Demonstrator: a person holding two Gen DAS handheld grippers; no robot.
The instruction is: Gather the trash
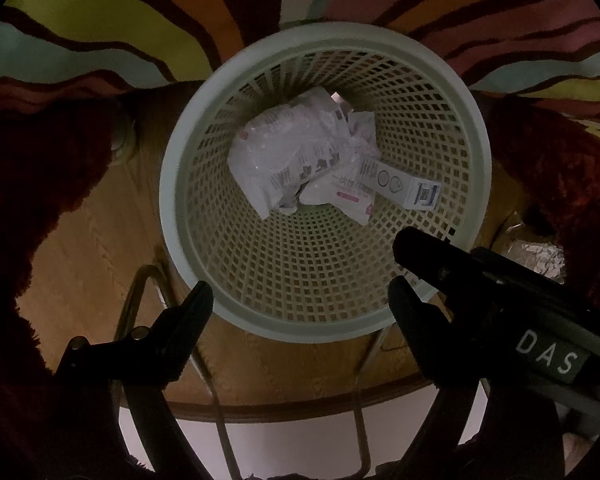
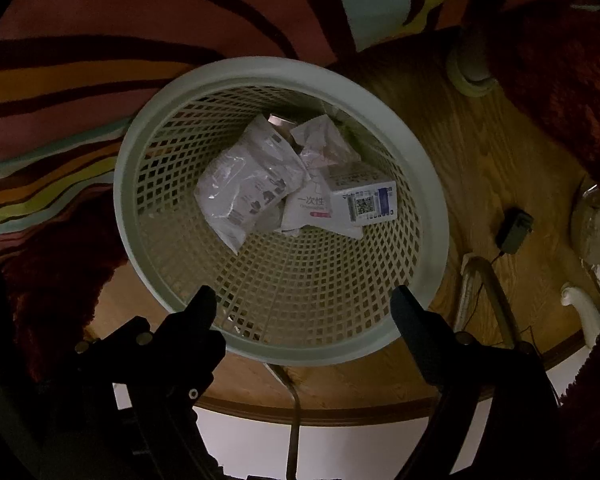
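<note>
Pale green mesh trash basket (image 1: pixel 168 200) upright on the wood floor. Inside at the bottom: crumpled white plastic wrapper (image 1: pixel 276 156) on the left, small white carton (image 1: pixel 404 186) with QR code lying right, touching.

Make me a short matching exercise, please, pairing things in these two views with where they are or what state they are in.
Things:
1. small box
2. crumpled white bag
3. left tool
4. black adapter

Places or states:
A. open, over the basket rim
B. on the wooden floor
C. in the basket, code label showing
D. in the basket, left of the box

Pairs: 1-C, 2-D, 3-A, 4-B
</note>
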